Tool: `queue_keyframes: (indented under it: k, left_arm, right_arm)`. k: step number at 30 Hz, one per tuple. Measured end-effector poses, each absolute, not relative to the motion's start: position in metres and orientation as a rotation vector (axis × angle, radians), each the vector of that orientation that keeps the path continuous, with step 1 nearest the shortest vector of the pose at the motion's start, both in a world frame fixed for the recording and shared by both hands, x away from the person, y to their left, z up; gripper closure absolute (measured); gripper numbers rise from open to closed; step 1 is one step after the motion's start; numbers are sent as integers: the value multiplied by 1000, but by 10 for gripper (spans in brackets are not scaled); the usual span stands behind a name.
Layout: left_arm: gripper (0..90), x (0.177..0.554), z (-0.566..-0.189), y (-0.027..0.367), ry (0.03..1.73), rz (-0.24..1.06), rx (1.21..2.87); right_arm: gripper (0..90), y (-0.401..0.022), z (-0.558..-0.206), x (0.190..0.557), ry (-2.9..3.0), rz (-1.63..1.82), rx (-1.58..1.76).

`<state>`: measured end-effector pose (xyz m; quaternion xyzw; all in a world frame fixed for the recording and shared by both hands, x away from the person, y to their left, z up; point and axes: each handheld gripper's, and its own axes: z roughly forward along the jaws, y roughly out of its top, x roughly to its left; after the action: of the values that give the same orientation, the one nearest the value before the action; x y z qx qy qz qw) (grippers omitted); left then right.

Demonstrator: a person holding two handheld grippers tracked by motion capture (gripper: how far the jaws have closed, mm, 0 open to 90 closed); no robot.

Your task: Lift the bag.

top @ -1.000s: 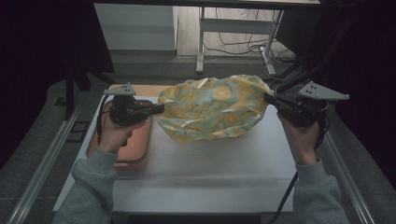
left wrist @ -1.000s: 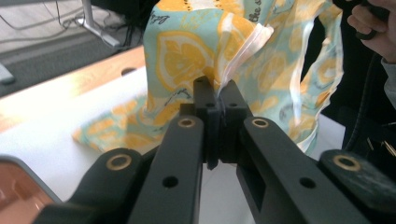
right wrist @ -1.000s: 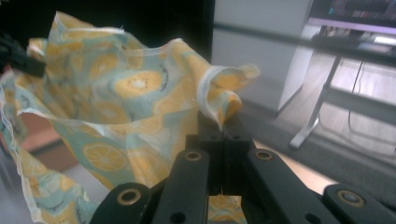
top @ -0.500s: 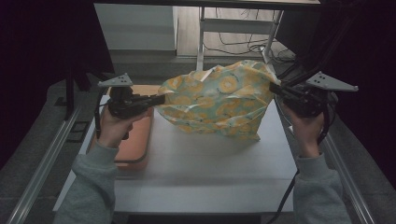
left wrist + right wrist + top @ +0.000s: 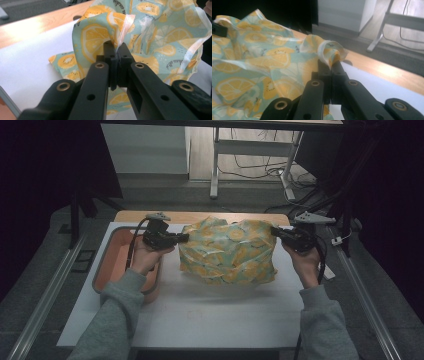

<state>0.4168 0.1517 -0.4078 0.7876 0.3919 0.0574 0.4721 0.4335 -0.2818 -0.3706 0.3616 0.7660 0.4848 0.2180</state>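
Between the two sets of jaws a lemon-print cloth [image 5: 227, 251] hangs stretched, its lower folds resting on the white bench [image 5: 200, 315]. The left gripper [image 5: 182, 238] has its jaws closed tight on the cloth's left edge; in the left gripper view the jaws of the left gripper [image 5: 116, 51] meet with a pale hem of the cloth [image 5: 150, 37] pinched between their tips, the fabric rising above and spreading beyond them to the far side. The right gripper [image 5: 274, 232] likewise has its jaws clamped on the cloth's right edge; in the right gripper view the jaws of the right gripper [image 5: 330, 65] hold a rolled fold of hem just at their tips, with the rest of the cloth [image 5: 257, 62] billowing off to the left of the jaws. Both grippers point inward toward each other, the cloth bunched and puffed between them. The left hand [image 5: 146, 257] sits over an orange tray [image 5: 112, 265] that lies on the bench just outside the left jaws. A wooden strip [image 5: 200, 216] of the bench edge runs beyond the cloth. The right hand [image 5: 305, 262] is over the bench's right margin.
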Motion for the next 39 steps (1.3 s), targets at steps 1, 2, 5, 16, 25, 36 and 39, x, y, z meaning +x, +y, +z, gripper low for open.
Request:
queue_keyframes:
  k: [1, 2, 5, 16, 25, 36, 39]
  left_arm:
    - [879, 419, -411, 152, 970, 139, 1931]
    - [878, 421, -414, 151, 978, 132, 1933]
    - [869, 424, -421, 150, 986, 119, 1946]
    - [576, 423, -427, 149, 958, 122, 1947]
    - [130, 399, -409, 165, 953, 231, 1938]
    - [163, 369, -415, 163, 915, 252, 1997]
    - [175, 362, -419, 167, 917, 257, 2013]
  right_arm:
    - [891, -282, -375, 437, 2123, 1331, 1013]
    - [890, -283, -379, 440, 2128, 1325, 1028]
    - [888, -283, -392, 448, 2152, 1307, 1063]
    - [789, -281, -406, 452, 2188, 1306, 1081]
    - [433, -293, -397, 436, 2108, 1382, 1074]
    - [407, -300, -404, 404, 2181, 1427, 971]
    - [408, -302, -407, 397, 2190, 1429, 955]
